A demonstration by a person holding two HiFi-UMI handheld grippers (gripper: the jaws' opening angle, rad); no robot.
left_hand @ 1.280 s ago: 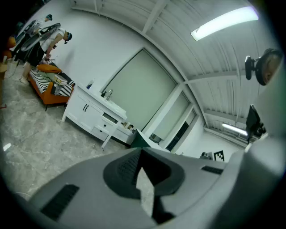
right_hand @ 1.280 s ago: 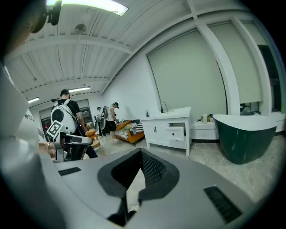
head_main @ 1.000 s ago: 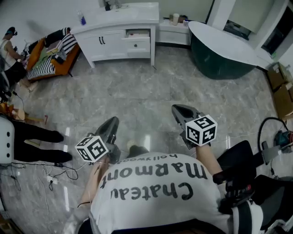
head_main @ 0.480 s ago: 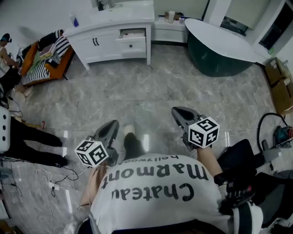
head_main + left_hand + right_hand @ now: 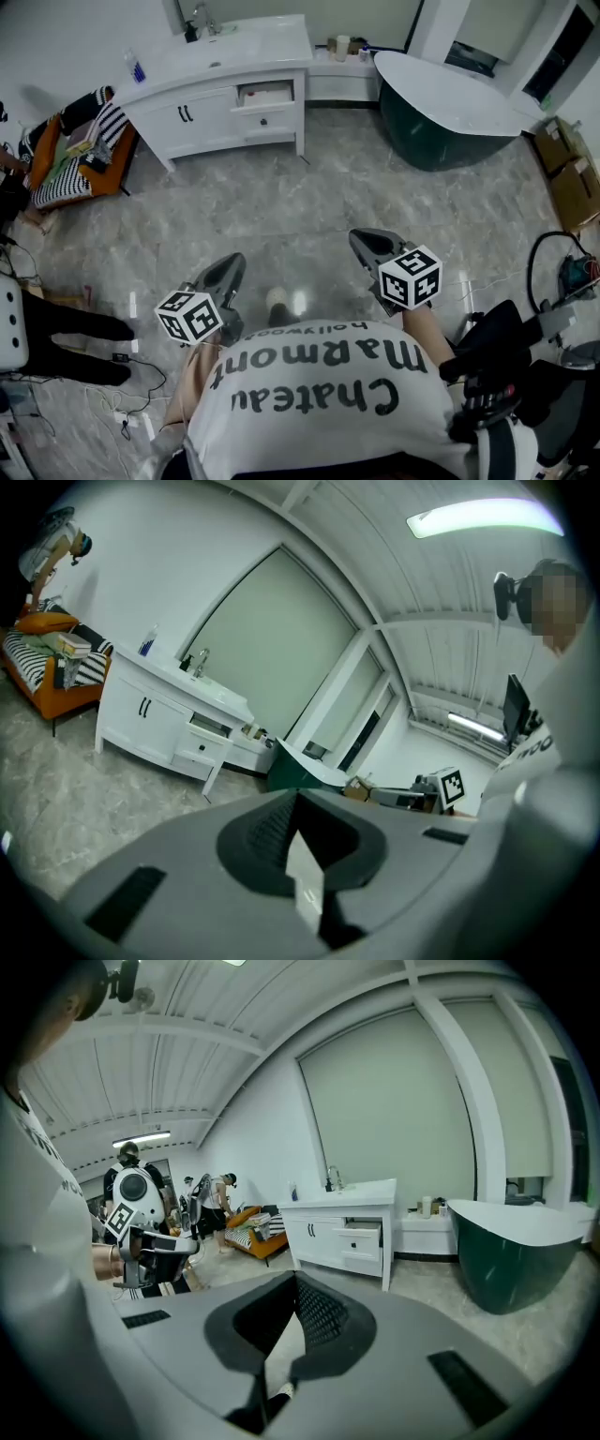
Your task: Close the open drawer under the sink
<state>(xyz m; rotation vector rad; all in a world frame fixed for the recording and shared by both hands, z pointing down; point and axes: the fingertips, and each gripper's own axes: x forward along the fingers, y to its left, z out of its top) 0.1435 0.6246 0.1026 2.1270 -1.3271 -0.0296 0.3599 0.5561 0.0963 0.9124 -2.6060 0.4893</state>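
**A:** Where is the drawer sitting?

**B:** The open drawer [image 5: 265,93] is sticking out of the white vanity [image 5: 192,117] under the sink [image 5: 217,52]. That is at the far side of the room, just left of the dark green bathtub [image 5: 441,108]. Both grippers are hanging near the person, well apart from it.

**A:** And the jaws?

**B:** The left gripper [image 5: 231,264] and the right gripper [image 5: 361,240] are each holding their jaws pressed together, with nothing between them.

**A:** How is it going to handle?

**B:** I'm judging it to be a stiff, fairly light box on runners, so it needs no grasp. Closed jaw tips pushing squarely on the middle of the front panel [image 5: 360,1241] should be enough. An off-centre push is risking a skewed slide.

**A:** What are the views adding?

**B:** The head view is showing the wide stretch of marble floor [image 5: 309,202] between grippers and vanity. The right gripper view is showing the drawer's side and how far it is standing out. It is also showing a person [image 5: 221,1202] bending by the orange sofa [image 5: 255,1225].
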